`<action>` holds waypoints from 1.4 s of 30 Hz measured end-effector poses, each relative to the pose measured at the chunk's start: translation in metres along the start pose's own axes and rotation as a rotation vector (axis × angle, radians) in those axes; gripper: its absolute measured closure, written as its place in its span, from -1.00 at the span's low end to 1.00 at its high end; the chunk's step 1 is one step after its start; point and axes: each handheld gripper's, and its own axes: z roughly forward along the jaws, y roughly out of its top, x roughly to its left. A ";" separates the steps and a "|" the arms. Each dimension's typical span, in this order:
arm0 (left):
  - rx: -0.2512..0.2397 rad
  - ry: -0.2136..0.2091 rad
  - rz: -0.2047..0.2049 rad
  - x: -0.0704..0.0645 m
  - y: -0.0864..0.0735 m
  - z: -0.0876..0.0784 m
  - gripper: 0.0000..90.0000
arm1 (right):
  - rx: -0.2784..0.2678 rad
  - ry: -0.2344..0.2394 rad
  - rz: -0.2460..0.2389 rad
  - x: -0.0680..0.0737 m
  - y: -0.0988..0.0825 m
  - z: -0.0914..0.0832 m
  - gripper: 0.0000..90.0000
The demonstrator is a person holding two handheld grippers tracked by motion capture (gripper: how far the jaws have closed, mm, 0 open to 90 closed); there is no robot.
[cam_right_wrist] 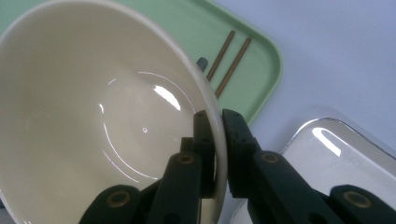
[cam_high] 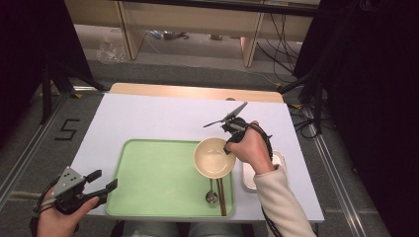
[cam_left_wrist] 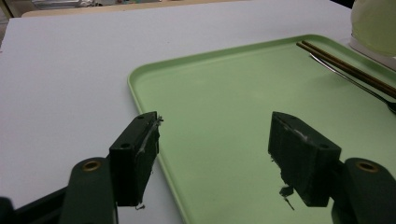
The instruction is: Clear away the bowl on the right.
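A cream bowl hangs over the right part of the green tray, empty inside. My right gripper is shut on the bowl's right rim; in the right gripper view the rim is pinched between the two black jaws, one inside the bowl and one outside. My left gripper is open at the tray's near left corner, nothing between its jaws. In the left gripper view the left gripper hovers over the tray edge.
A metal spoon and a pair of brown chopsticks lie on the tray's near right part. A white rectangular dish sits on the white table right of the tray. The chopsticks reach the left gripper view's upper right.
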 end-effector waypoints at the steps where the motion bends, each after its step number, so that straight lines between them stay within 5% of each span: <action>1: 0.000 0.002 0.003 0.000 0.000 0.000 -0.26 | 0.007 0.005 0.000 0.001 0.001 0.001 0.90; 42: 0.001 -0.002 -0.002 0.000 0.000 0.000 -0.26 | 0.016 0.063 -0.075 0.043 0.019 0.028 0.89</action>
